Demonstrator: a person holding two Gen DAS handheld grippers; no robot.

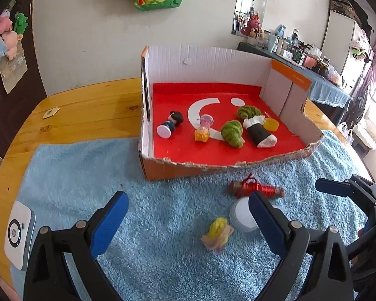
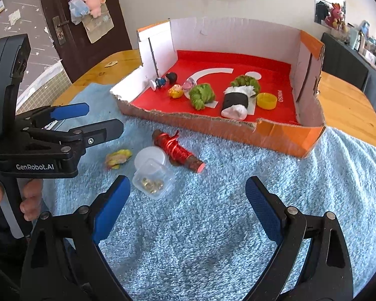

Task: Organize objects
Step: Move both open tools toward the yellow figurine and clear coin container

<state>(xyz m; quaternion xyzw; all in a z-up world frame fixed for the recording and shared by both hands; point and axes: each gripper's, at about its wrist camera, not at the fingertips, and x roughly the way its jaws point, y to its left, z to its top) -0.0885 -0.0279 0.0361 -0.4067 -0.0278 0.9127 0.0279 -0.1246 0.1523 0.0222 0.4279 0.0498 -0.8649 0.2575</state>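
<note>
A torn cardboard box (image 1: 188, 168) (image 2: 288, 135) with a red floor holds two figurines, two green knitted pieces, a black-and-white roll and a yellow cap. On the blue towel in front of it lie a red thread spool (image 1: 257, 189) (image 2: 178, 149), a clear jar with a white lid (image 1: 242, 214) (image 2: 153, 173) and a small yellow-pink toy (image 1: 216, 234) (image 2: 119, 158). My left gripper (image 1: 188, 215) (image 2: 100, 118) is open and empty, the toy between its fingers ahead. My right gripper (image 2: 188, 200) is open and empty, just right of the jar.
A white square device (image 1: 18, 233) lies at the towel's left edge. A small tag (image 1: 50, 112) lies on the wooden table. The right gripper's fingertip (image 1: 331, 186) shows at the right of the left wrist view. A cluttered sideboard stands behind.
</note>
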